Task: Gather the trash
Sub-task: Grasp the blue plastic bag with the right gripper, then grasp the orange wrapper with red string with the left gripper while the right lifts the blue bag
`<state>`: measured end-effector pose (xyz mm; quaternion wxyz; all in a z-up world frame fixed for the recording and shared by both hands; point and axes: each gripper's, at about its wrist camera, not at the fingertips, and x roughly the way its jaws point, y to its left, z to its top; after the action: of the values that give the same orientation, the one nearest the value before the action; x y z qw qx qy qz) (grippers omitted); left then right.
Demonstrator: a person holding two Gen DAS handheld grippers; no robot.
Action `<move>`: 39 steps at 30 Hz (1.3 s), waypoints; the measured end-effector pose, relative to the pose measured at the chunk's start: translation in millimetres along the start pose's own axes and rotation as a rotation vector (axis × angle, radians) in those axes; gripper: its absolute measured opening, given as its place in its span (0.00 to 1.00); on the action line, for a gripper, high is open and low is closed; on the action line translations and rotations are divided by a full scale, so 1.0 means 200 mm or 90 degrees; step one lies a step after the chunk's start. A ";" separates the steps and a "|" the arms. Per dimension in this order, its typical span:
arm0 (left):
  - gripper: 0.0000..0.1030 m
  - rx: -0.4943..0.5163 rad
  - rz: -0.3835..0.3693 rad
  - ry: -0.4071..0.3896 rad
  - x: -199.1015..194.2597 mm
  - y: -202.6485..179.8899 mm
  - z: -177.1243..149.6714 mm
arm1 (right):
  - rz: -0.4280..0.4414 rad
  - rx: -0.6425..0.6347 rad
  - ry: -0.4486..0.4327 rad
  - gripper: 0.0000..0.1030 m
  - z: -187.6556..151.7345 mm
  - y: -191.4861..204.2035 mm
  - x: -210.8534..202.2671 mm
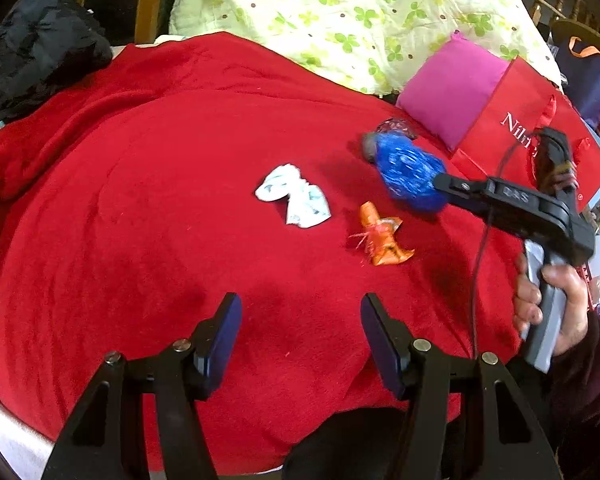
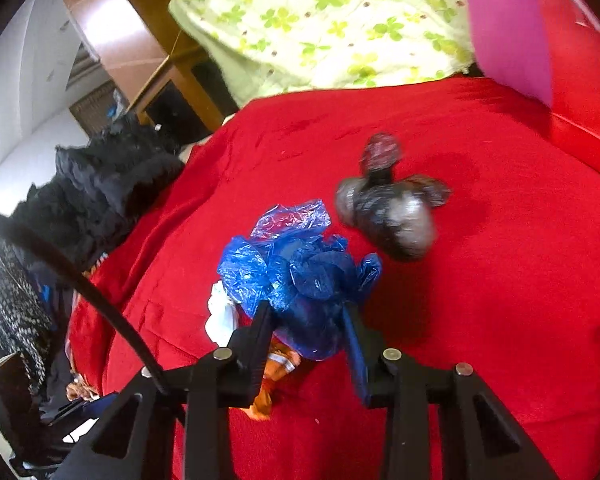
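A crumpled blue plastic bag (image 2: 300, 264) sits between the pads of my right gripper (image 2: 306, 312), which is shut on it. In the left wrist view the blue plastic bag (image 1: 410, 172) shows blurred at the tip of the right gripper (image 1: 440, 182), held by a person's hand (image 1: 556, 300). On the red blanket (image 1: 140, 200) lie a white crumpled wrapper (image 1: 296, 200), an orange wrapper (image 1: 380, 236) and a dark foil wrapper (image 2: 392, 216). My left gripper (image 1: 300, 304) hangs open over bare blanket nearer the front, with nothing between its fingers.
A red paper bag (image 1: 532, 120) stands at the right with a pink cushion (image 1: 456, 88) against it. A green floral cloth (image 1: 340, 8) covers the back. A black jacket (image 1: 40, 52) lies at the blanket's left edge. A cable (image 2: 80, 272) crosses the right wrist view.
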<state>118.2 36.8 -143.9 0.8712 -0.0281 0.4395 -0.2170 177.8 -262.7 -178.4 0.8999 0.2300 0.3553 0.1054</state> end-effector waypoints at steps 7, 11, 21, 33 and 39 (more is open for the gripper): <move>0.61 0.027 -0.046 0.030 0.17 -0.17 0.12 | -0.009 0.070 -0.055 0.36 -0.09 -0.17 -0.27; 0.61 0.037 -0.059 0.058 0.32 -0.29 0.19 | -0.008 0.093 -0.076 0.36 -0.13 -0.23 -0.37; 0.53 0.001 -0.035 0.108 0.61 -0.36 0.27 | 0.008 0.112 -0.082 0.36 -0.15 -0.32 -0.40; 0.26 0.027 -0.012 0.068 0.56 -0.46 0.23 | -0.003 0.070 -0.120 0.36 -0.16 -0.30 -0.50; 0.26 0.061 0.008 0.007 0.32 -0.57 0.22 | 0.002 0.041 -0.155 0.36 -0.17 -0.24 -0.58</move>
<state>145.1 -97.7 -138.8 0.8706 0.0178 0.4335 -0.2322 71.1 -333.7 -155.9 0.9283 0.2706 0.2464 0.0663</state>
